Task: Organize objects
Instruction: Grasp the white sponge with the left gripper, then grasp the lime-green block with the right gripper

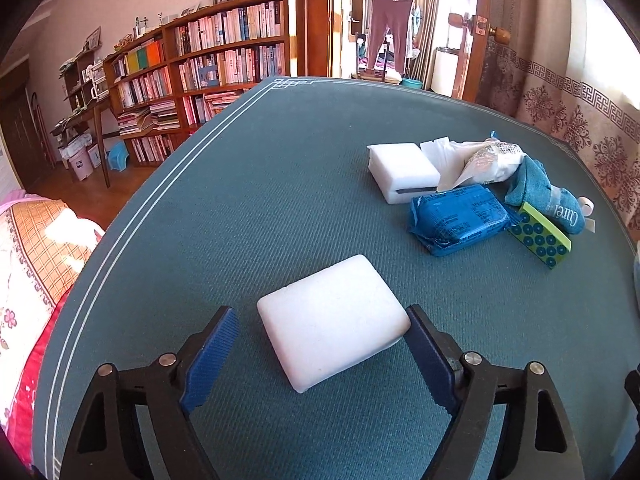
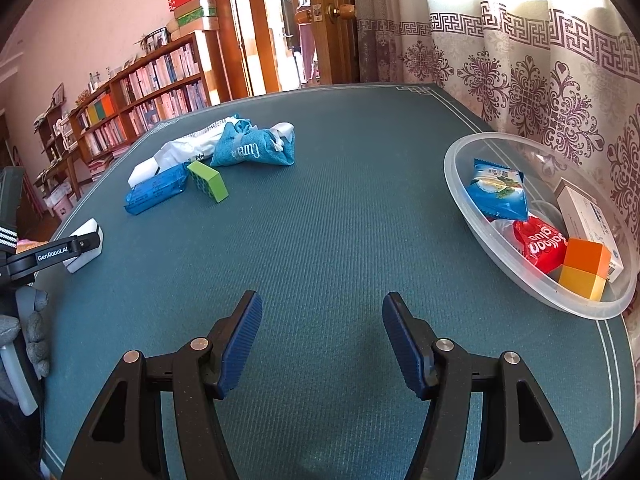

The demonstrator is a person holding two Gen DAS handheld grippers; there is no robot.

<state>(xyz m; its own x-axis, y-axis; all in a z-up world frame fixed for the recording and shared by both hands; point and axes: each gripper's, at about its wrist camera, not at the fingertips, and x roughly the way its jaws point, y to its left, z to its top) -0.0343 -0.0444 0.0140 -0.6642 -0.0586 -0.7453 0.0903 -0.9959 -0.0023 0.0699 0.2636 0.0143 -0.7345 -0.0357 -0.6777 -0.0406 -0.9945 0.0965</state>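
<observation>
Lying on the green table (image 1: pixel 280 184), near edge, a white block (image 1: pixel 334 322) sits between the left gripper (image 1: pixel 322 344) pads; right pad touches it, left pad stands clear, jaws apart. Far right: a pile with another white block (image 1: pixel 402 172), blue pack (image 1: pixel 458 218), towel (image 1: pixel 536 188). Right gripper (image 2: pixel 322 340) gapes empty. Bowl (image 2: pixel 472 216) at right holds snacks.

Blue cloth pouch (image 2: pixel 253 149): you are reading "Cure".
Left gripper (image 2: pixel 86 246), left of the pouch: "GenRobot.AI".
Red packet (image 2: pixel 538 246) in the clear bowl (image 2: pixel 460 184), right of the pouch: "balloon glue", showing upside down.
</observation>
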